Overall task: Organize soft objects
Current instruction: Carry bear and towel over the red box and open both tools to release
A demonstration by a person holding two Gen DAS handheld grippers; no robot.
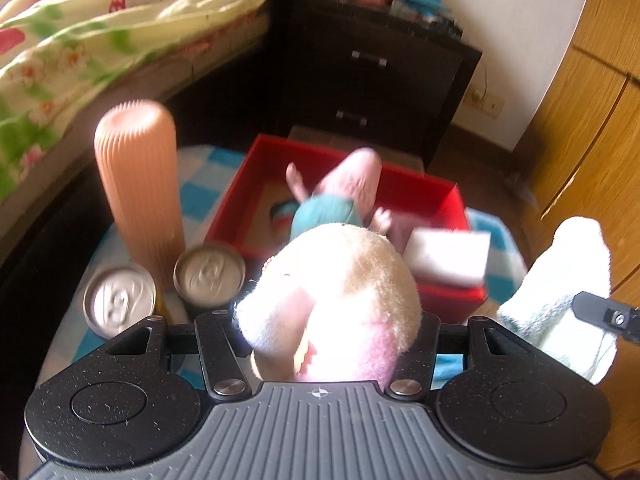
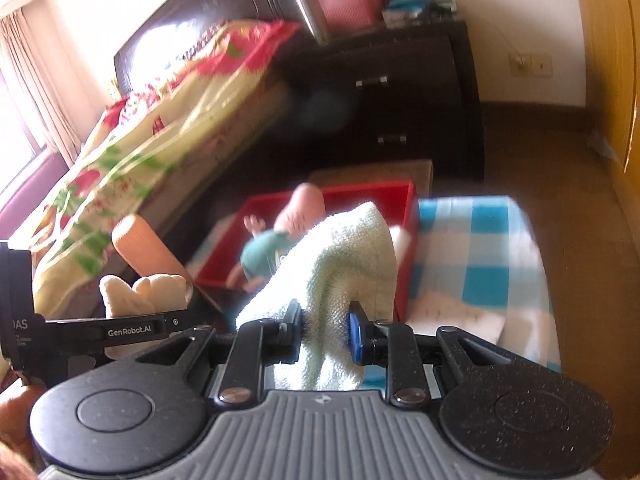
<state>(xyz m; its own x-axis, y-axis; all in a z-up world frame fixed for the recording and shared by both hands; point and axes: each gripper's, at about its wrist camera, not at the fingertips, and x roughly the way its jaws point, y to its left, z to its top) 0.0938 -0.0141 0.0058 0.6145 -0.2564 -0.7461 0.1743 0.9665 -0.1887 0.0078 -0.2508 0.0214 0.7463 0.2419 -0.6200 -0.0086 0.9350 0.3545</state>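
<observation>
My left gripper [image 1: 336, 320] is shut on a cream and pink plush toy [image 1: 340, 280], held just in front of the red box [image 1: 264, 160]. A pink pig doll in a teal dress [image 1: 340, 196] lies in the box, with a white sponge [image 1: 448, 256] at its near right corner. My right gripper [image 2: 326, 332] is shut on a pale green towel [image 2: 340, 256], held near the box's [image 2: 408, 240] front. The towel [image 1: 560, 280] and the right gripper's finger tip show at the right of the left wrist view. The plush toy [image 2: 144, 288] shows at the left of the right wrist view.
A ribbed peach bottle [image 1: 138, 176] and two tin cans [image 1: 120, 300] [image 1: 210, 272] stand left of the box on a blue-checked cloth [image 2: 480, 232]. A bed with a floral quilt [image 1: 80, 40] lies left; a dark nightstand [image 1: 372, 68] behind; wooden wardrobe [image 1: 592, 100] right.
</observation>
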